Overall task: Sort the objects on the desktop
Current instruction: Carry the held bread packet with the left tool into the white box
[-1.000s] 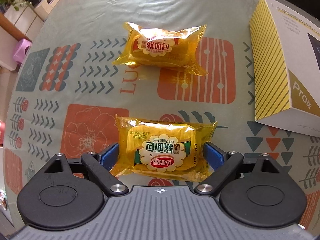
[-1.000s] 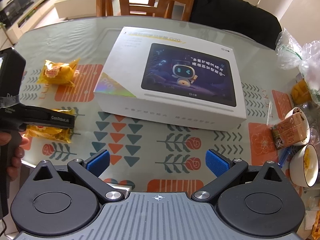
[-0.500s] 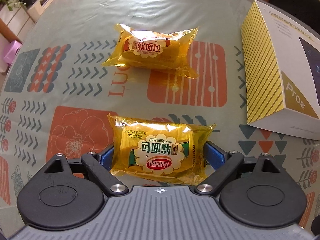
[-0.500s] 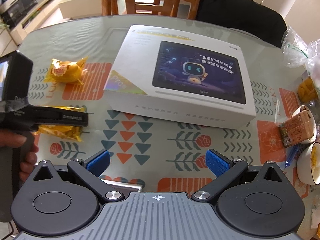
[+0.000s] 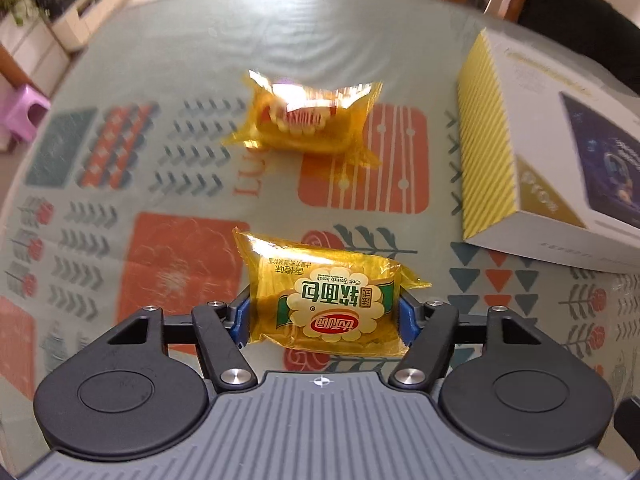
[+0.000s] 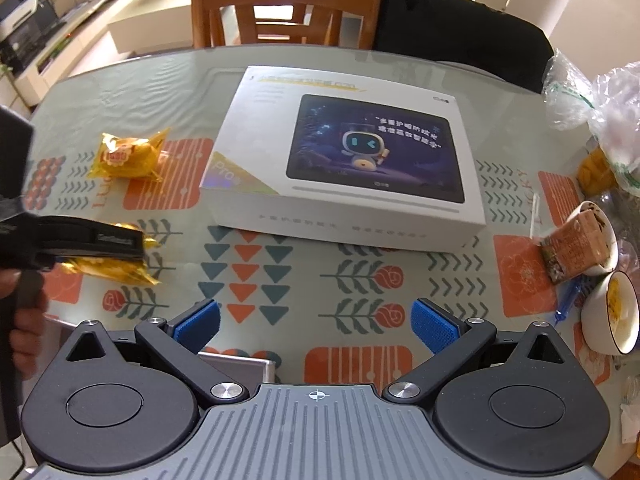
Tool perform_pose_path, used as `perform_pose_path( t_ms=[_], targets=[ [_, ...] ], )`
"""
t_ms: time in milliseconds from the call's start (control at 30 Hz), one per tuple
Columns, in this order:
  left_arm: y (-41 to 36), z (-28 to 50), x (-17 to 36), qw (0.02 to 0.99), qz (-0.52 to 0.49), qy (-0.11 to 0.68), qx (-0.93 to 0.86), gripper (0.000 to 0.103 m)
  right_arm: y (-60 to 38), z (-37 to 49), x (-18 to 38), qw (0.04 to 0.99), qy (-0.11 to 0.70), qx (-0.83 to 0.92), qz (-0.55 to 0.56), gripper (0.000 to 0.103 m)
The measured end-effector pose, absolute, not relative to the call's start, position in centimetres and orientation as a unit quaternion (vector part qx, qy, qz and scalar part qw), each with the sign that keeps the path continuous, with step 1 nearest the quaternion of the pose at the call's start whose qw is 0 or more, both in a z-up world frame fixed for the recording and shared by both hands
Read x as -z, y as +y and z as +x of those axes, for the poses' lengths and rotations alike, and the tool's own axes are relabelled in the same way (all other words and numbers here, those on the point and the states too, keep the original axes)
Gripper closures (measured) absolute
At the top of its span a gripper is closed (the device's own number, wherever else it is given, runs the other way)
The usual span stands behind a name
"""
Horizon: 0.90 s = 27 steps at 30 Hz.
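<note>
My left gripper point(image 5: 323, 318) is shut on a yellow bread packet point(image 5: 326, 300), its blue pads pressed on both ends, and holds it just above the patterned table. The packet also shows under the left gripper in the right wrist view point(image 6: 108, 266). A second yellow bread packet point(image 5: 310, 120) lies further back on the table; it also shows in the right wrist view point(image 6: 128, 154). My right gripper point(image 6: 316, 322) is open and empty above the near table edge.
A large white tablet box point(image 6: 344, 156) lies mid-table, and shows at right in the left wrist view point(image 5: 552, 160). Bowls point(image 6: 612, 312), a snack pack point(image 6: 576, 248) and plastic bags point(image 6: 592, 100) sit at the right. A wooden chair point(image 6: 286, 8) stands behind the table.
My left gripper has closed on the near bread packet and lifted it off the table. The right gripper stays open and has shifted slightly.
</note>
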<state>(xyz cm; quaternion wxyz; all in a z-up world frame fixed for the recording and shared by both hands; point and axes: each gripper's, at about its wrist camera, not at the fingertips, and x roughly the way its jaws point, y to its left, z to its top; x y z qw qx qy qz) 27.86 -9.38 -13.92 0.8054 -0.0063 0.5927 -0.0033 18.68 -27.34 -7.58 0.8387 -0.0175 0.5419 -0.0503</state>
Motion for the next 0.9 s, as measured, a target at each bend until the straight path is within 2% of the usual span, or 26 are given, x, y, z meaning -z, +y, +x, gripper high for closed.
perform_pose_path(
  t_ms=[400, 900],
  targets=[
    [-7.0, 23.0, 8.4, 0.827, -0.013, 0.562, 0.002, 0.020, -27.1, 15.8, 7.0, 0.843, 0.536, 0.049, -0.009, 0.000],
    [-6.1, 14.6, 8.9, 0.810, -0.002, 0.587, 0.005, 0.020, -27.0, 12.1, 6.6, 0.845, 0.533, 0.049, 0.001, 0.000]
  ],
)
